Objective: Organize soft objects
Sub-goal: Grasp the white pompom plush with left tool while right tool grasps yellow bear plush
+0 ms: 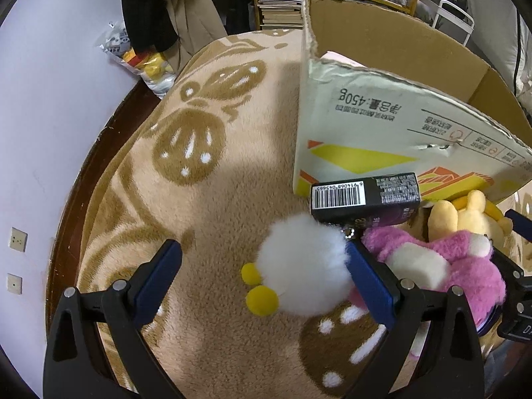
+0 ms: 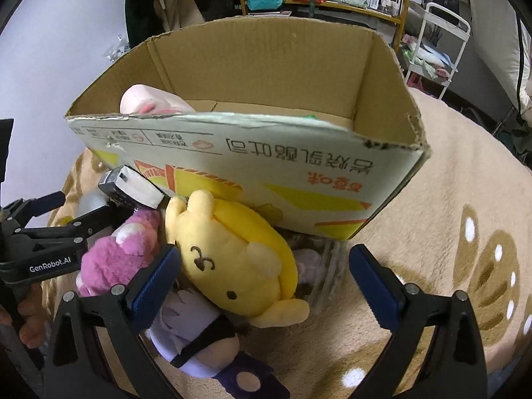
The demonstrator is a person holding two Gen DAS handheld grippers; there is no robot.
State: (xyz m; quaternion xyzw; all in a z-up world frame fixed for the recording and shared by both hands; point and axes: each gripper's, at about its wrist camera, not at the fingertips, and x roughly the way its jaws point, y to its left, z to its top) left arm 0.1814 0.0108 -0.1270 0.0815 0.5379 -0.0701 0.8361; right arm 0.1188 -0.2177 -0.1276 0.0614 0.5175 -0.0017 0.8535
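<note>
Both claws stand wide apart with nothing held. Left claw (image 1: pixel 264 272), seen from its own wrist camera, brackets a white fluffy pompom toy (image 1: pixel 304 267) with two yellow ball feet (image 1: pixel 261 299) at its 8 o'clock; the toy lies against the claw's blue pad at 3 o'clock, while the pad at 9 o'clock is clear of it. Just past that pad, at 3 o'clock, lies a pink plush bear (image 1: pixel 442 262), and beyond it a yellow plush dog (image 1: pixel 465 216). At 1 o'clock from the pompom a black carton with a barcode (image 1: pixel 364 196) rests against the foot of an open cardboard box (image 1: pixel 382 126). Everything sits on a beige fleece blanket (image 1: pixel 212 199) with a brown pattern, spread over a bed.

Right claw (image 2: pixel 264 272) hangs open over the yellow plush dog (image 2: pixel 232 259), which lies between its fingers, close to the pad at 9 o'clock and well apart from the one at 3 o'clock. At 7 o'clock lies a lavender plush doll with a black band (image 2: pixel 196 332); at 9 o'clock the pink plush bear (image 2: pixel 116 256), with the left claw (image 2: pixel 66 211) beyond it. A crinkled clear plastic packet (image 2: pixel 319 272) lies at 3 o'clock from the dog. The cardboard box (image 2: pixel 266 173) stands at 12 o'clock, a pale pink soft thing (image 2: pixel 149 101) showing inside its left corner.
</note>
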